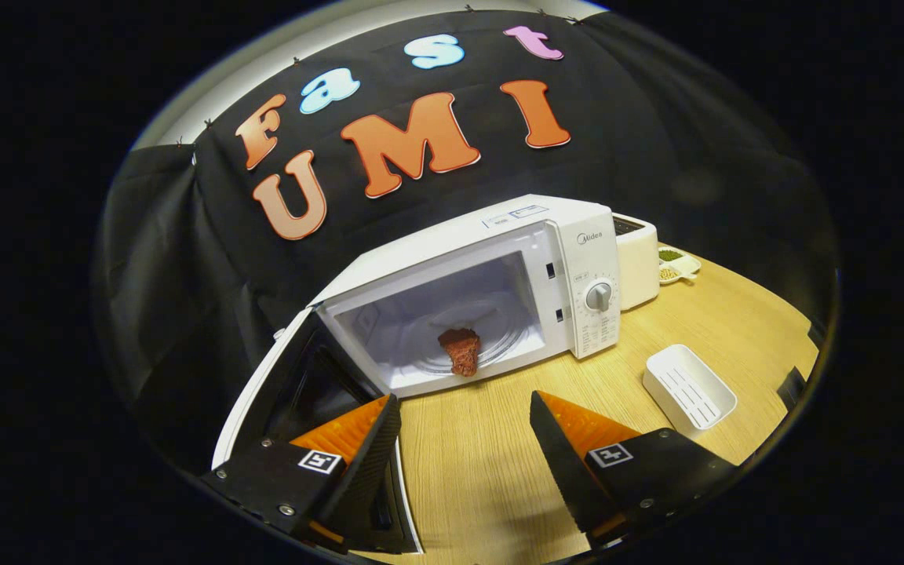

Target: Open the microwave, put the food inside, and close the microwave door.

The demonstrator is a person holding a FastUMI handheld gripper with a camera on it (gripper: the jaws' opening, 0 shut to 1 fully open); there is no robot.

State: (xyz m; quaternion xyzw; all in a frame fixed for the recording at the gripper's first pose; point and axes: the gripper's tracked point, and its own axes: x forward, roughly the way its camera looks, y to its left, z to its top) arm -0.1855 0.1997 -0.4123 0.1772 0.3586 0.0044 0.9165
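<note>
A white microwave (577, 235) stands on the wooden table (483, 463) with its door (295, 377) swung wide open to the left. A reddish-brown piece of food (461, 350) rests on the glass turntable inside the cavity, near the front sill. My gripper (464, 408) is open, and nothing sits between its fingers. It hovers over the table just in front of the oven, with the left finger (366, 463) beside the inner face of the open door and the food a short way beyond the fingertips.
An empty white ribbed tray (689, 389) lies on the table right of the fingers. Behind the microwave stands a white appliance (636, 263), and next to it a small dish (676, 265) holding greenish and brown bits. Black cloth walls close the booth.
</note>
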